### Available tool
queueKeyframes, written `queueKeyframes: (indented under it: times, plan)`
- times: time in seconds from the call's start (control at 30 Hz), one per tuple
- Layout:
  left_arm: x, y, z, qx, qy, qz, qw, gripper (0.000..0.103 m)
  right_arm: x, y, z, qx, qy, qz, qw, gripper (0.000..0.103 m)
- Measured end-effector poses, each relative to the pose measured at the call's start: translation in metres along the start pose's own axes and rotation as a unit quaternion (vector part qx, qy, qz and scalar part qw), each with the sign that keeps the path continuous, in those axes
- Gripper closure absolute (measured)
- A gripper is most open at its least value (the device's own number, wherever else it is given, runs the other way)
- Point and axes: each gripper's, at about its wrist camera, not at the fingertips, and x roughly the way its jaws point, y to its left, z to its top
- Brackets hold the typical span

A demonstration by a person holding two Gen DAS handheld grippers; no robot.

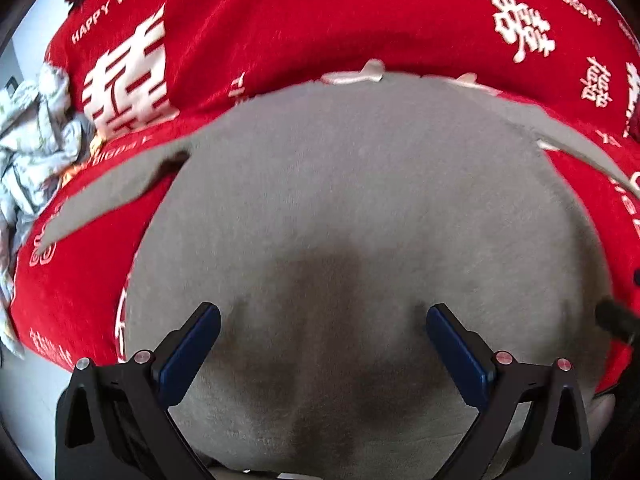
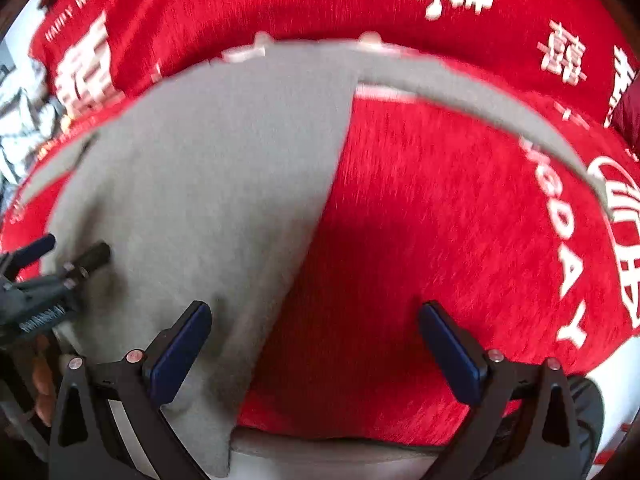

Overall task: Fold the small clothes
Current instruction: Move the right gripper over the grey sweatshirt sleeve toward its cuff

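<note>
A grey long-sleeved top [image 1: 360,208] lies spread flat on a red cloth [image 1: 304,20] with white lettering. Its sleeves reach out to the left and right. My left gripper [image 1: 320,320] is open and hovers over the top's lower middle, holding nothing. My right gripper [image 2: 316,320] is open over the top's [image 2: 200,184] right side edge, with the left finger above grey fabric and the right finger above red cloth. The left gripper [image 2: 72,254] shows at the left of the right wrist view, over the grey fabric.
A crumpled pale patterned garment [image 1: 36,148] lies at the left edge of the red cloth. A dark red item [image 2: 628,116] sits at the far right. The cloth's front edge [image 2: 340,436] runs just below my right gripper.
</note>
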Motion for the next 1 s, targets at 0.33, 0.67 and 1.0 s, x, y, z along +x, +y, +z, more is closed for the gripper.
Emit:
queueKeyframes:
  times: [0.33,0.67,1.0]
  plan:
    - [-0.013,-0.03,0.035,0.052,-0.023,-0.006,0.9984,0.0,-0.018,-0.051,0.039,0.061,-0.041,0.018,0.997,0.0]
    - [0.008,-0.068,0.071,0.065,-0.009,-0.026,0.9975,0.0,0.004,-0.128,0.062,0.146,-0.032,-0.021,0.988,0.0]
    - [0.039,-0.118,0.118,0.095,-0.002,-0.045,0.9945,0.0,0.022,-0.233,0.056,0.283,-0.042,-0.03,0.958,0.0]
